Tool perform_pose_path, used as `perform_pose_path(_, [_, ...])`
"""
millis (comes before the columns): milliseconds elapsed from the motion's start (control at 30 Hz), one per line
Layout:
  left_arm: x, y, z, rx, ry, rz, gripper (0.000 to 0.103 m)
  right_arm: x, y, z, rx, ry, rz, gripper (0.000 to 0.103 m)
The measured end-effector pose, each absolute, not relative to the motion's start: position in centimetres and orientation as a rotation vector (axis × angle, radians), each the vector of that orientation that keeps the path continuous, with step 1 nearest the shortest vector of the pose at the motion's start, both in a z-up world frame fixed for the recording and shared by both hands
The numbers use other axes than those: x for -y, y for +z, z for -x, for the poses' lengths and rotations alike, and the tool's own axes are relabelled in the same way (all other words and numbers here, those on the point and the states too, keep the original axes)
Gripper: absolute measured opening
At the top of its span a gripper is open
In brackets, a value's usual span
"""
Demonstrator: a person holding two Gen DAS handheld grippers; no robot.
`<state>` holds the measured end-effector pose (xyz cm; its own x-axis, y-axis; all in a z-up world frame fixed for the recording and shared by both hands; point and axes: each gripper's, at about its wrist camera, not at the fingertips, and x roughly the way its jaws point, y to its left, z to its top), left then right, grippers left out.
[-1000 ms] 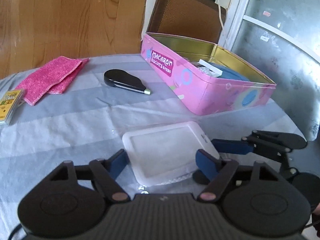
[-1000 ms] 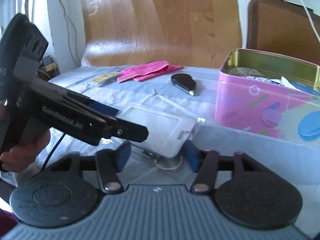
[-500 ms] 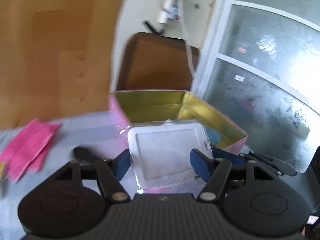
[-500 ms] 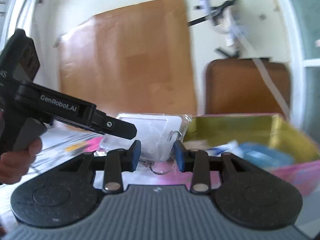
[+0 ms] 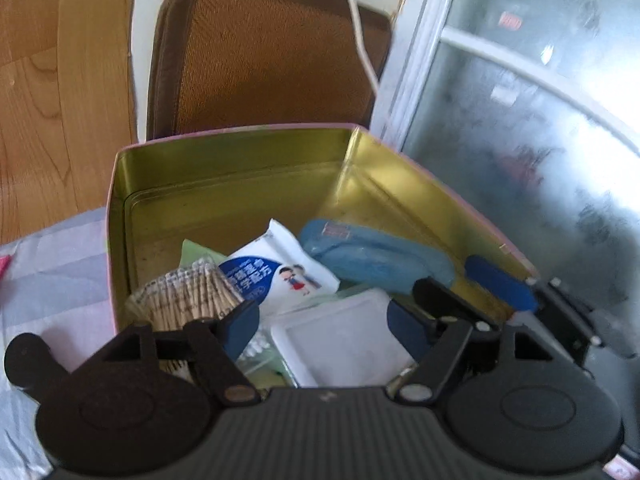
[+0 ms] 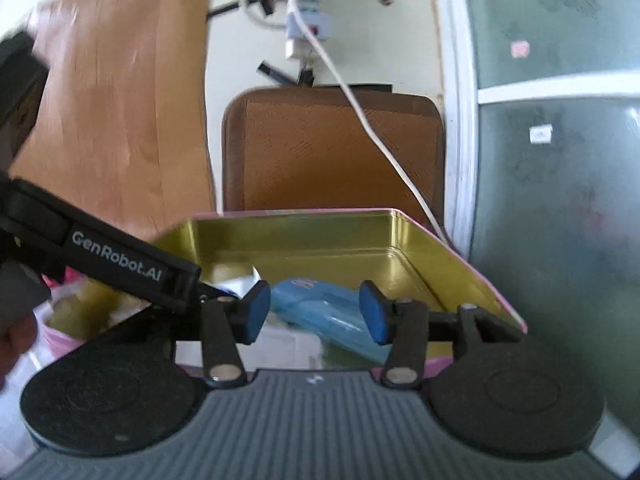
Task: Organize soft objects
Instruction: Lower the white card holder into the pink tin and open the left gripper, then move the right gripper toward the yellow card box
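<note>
The pink tin (image 5: 236,148) with a gold inside stands open; it also shows in the right wrist view (image 6: 424,232). In it lie a blue pouch (image 5: 372,256), a white tissue pack (image 5: 276,272), a bundle of cotton swabs (image 5: 188,296) and the white clear-wrapped pad (image 5: 340,340). My left gripper (image 5: 320,328) is over the tin, jaws open on either side of the white pad, which lies in the tin. My right gripper (image 6: 316,312) is open and empty above the blue pouch (image 6: 320,312).
A brown chair back (image 5: 264,52) stands behind the tin, with a white cable (image 6: 376,128) hanging over it. A frosted glass door (image 5: 540,140) is at the right. The grey-striped tablecloth (image 5: 52,272) lies left of the tin.
Both grippers carried the white pad from the table up and over the tin. Both have opened, and the pad now lies inside the tin.
</note>
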<state>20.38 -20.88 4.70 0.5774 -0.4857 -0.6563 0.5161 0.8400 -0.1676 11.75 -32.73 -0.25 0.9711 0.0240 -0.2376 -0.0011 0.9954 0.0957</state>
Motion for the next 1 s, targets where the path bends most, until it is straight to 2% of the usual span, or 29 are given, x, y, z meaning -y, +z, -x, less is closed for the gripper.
perform_pose_path(200, [18.1, 6.0, -17.9, -0.661, -0.601, 0.001, 0.078, 31.4, 1.3, -9.7, -0.156, 0.085, -0.173, 0.053])
perform_pose_path(367, [10.1, 6.2, -14.8, -0.603, -0.557, 0.111, 0.08, 27.2, 2.7, -8.8, -0.158, 0.279, -0.185, 0.053])
perform_pose_path(567, [-2.5, 2.1, -12.9, -0.671, -0.216, 0.176, 0.079, 18.1, 2.5, -8.9, -0.277, 0.583, -0.099, 0.052])
perform_pose_path(667, [-8.2, 0.2, -12.5, -0.714, -0.002, 0.156, 0.082, 13.3, 1.3, -10.5, -0.408, 0.685, -0.063, 0.052])
perform_pose_path(833, [-15.0, -0.5, -10.4, -0.642, 0.266, 0.104, 0.083, 5.4, 0.6, -13.7, -0.533, 0.802, -0.035, 0.052])
perform_pose_path(933, [-20.2, -0.5, -8.9, -0.565, 0.29, 0.352, 0.084, 0.7, 0.8, -16.3, -0.563, 0.801, -0.016, 0.054])
perform_pose_path(1000, [-21.8, -0.6, -8.1, -0.513, 0.306, 0.46, 0.089, -2.1, 0.4, -18.2, -0.616, 0.799, -0.045, 0.056])
